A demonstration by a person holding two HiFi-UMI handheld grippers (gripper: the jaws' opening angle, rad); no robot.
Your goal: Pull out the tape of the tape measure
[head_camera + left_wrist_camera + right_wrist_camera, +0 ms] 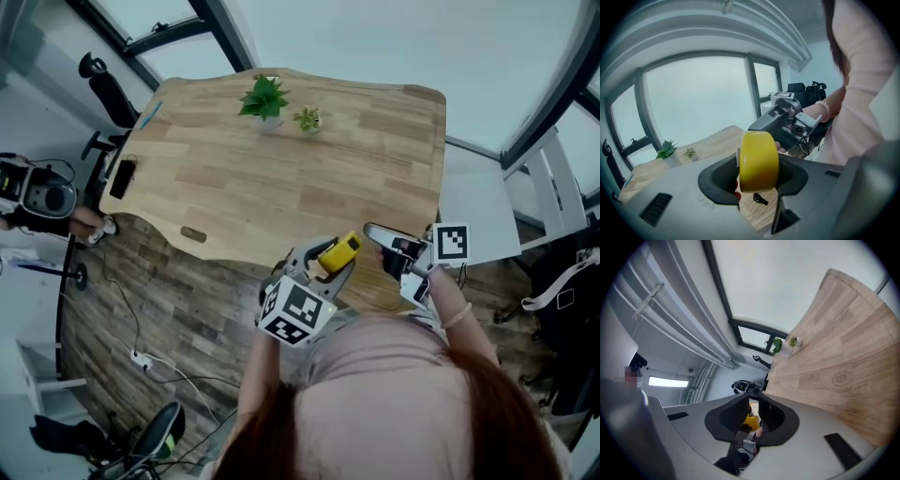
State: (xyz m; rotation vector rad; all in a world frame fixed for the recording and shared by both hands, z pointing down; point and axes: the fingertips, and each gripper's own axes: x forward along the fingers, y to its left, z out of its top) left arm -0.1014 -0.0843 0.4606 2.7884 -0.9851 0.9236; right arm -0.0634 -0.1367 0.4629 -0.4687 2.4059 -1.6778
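the left gripper (330,263) holds the yellow tape measure (759,161) in the air, above the near edge of the wooden surface (281,178) and close to the person's body. its fingers (719,180) are set wide and press on the two flat sides of the case. the right gripper (373,232) points at the case from just beside it. its fingers (736,414) stand narrow with a slim gap, and only yellow shows through it; no tape tab is clearly pinched.

judging from this, the step is catching the tape's end hook. the hook itself isn't clear in any view. the right fingers should line up with the mouth of the case, close squarely on the tab, then draw straight away. the left grip should stay firm so the round case can't roll or slip out sideways.
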